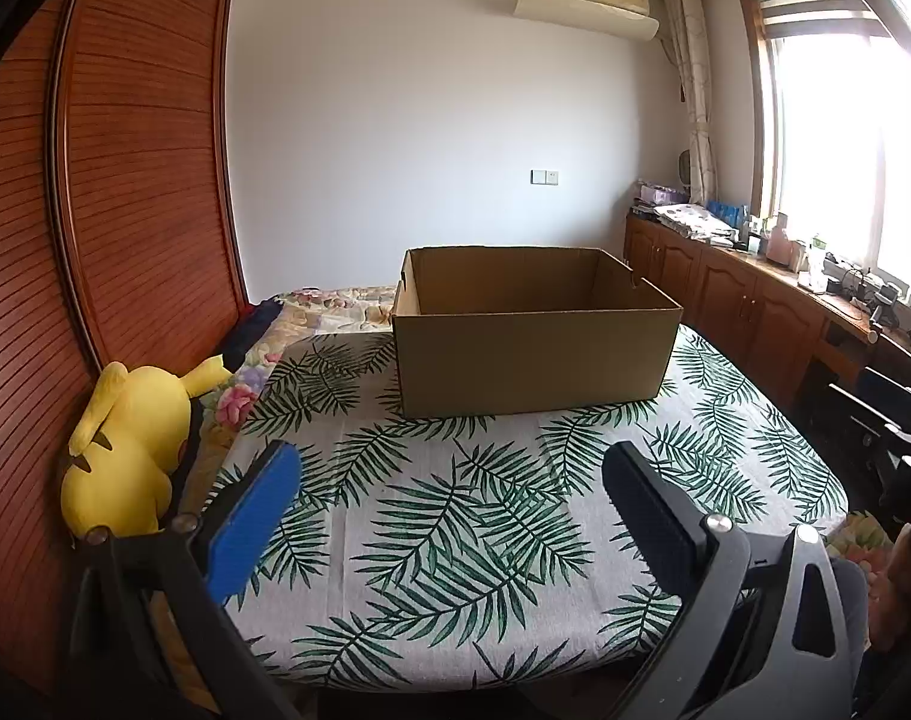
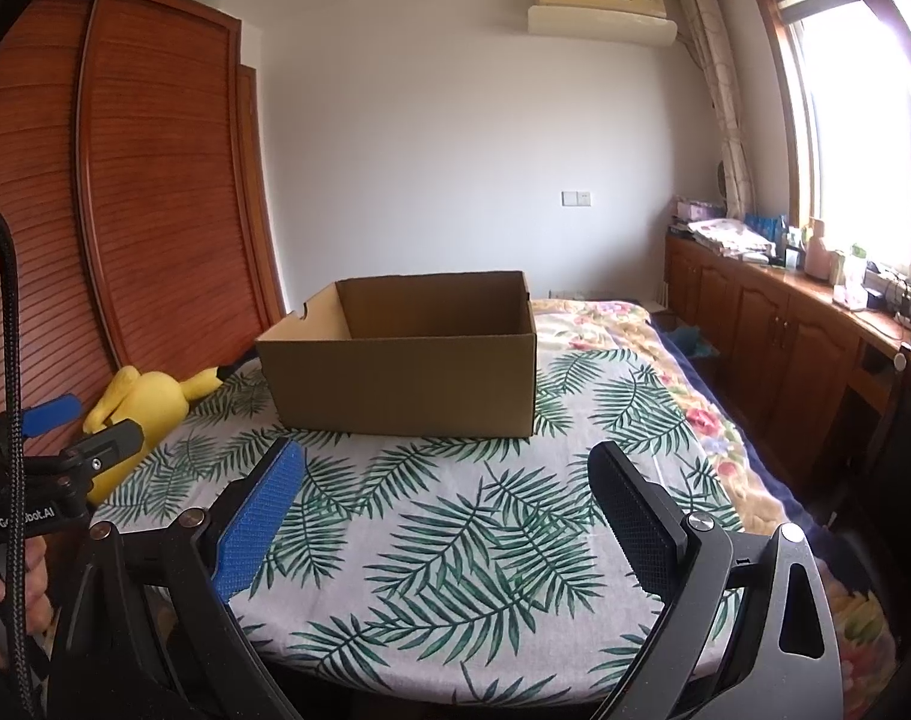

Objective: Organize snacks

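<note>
On leaf-print cloth (image 1: 455,540), open cardboard box (image 1: 533,354), interior hidden.

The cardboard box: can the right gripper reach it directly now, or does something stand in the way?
Probably yes. The right gripper is open, and only bare leaf-print cloth lies between it and the cardboard box. The yellow plush toy sits off to the left.

Both wrist views face the cardboard box (image 1: 536,330) from the table's near edge.

1 cardboard box (image 1: 533,354), 1 yellow plush toy (image 1: 125,450), seemingly 0 snacks.
</note>
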Available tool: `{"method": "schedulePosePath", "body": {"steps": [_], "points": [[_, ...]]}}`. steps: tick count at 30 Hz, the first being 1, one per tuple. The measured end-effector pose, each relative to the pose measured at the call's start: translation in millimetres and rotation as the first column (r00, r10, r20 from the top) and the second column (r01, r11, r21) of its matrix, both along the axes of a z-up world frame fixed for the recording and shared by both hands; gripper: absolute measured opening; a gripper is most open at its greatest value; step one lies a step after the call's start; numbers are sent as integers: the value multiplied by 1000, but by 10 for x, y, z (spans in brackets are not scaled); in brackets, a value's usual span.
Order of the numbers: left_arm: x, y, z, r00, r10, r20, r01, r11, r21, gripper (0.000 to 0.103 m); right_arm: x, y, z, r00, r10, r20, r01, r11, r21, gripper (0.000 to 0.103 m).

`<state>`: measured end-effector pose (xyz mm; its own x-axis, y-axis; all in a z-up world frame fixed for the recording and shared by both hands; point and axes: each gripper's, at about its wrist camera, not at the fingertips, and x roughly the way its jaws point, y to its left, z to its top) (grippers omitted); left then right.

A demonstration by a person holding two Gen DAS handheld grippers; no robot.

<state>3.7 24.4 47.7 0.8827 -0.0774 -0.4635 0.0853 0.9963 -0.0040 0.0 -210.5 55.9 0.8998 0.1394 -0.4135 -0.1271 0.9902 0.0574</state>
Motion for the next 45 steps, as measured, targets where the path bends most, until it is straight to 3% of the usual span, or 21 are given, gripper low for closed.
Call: {"method": "schedulePosePath", "body": {"steps": [45], "points": [[22,-12,29,1000,-5,1,5,1000,4,102,-1,-18,8,1000,1,-2,-1,1000,9,97]]}}
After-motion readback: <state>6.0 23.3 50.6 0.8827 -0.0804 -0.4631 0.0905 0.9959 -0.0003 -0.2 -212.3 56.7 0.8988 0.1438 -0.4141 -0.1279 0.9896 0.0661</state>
